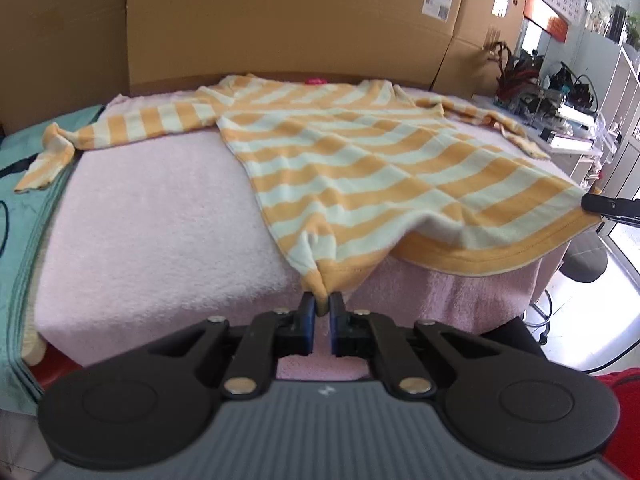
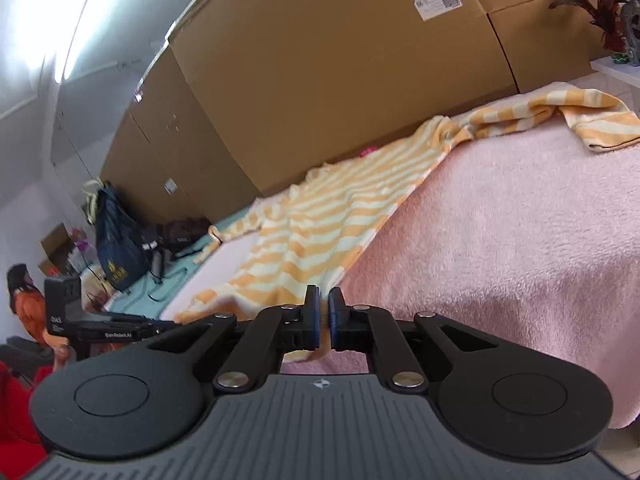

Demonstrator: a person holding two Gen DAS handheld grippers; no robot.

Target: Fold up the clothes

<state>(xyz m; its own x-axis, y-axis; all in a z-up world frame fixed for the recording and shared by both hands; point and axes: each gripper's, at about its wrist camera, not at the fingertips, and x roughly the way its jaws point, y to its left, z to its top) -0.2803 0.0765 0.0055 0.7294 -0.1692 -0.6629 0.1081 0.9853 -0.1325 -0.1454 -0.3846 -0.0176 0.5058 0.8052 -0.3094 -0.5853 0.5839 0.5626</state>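
Observation:
An orange and pale striped long-sleeved shirt (image 1: pixel 352 160) lies spread on a pink towel (image 1: pixel 160 220) over the table, its hem toward me and its sleeves out to both sides. My left gripper (image 1: pixel 324 304) is shut on the near left corner of the hem. In the right wrist view the shirt (image 2: pixel 320 228) stretches away to the left, and my right gripper (image 2: pixel 324 304) is shut on the hem's other corner. That right gripper (image 1: pixel 608 206) also shows at the right edge of the left wrist view. The left gripper (image 2: pixel 104 324) appears low on the left in the right wrist view.
Big cardboard boxes (image 1: pixel 280 20) stand right behind the table. A teal cloth (image 1: pixel 24 200) lies to the left, with a dark bag (image 2: pixel 120 240) on it. A plant (image 1: pixel 516 72) and desk clutter are at the right. A stool (image 1: pixel 584 264) stands below the table's right edge.

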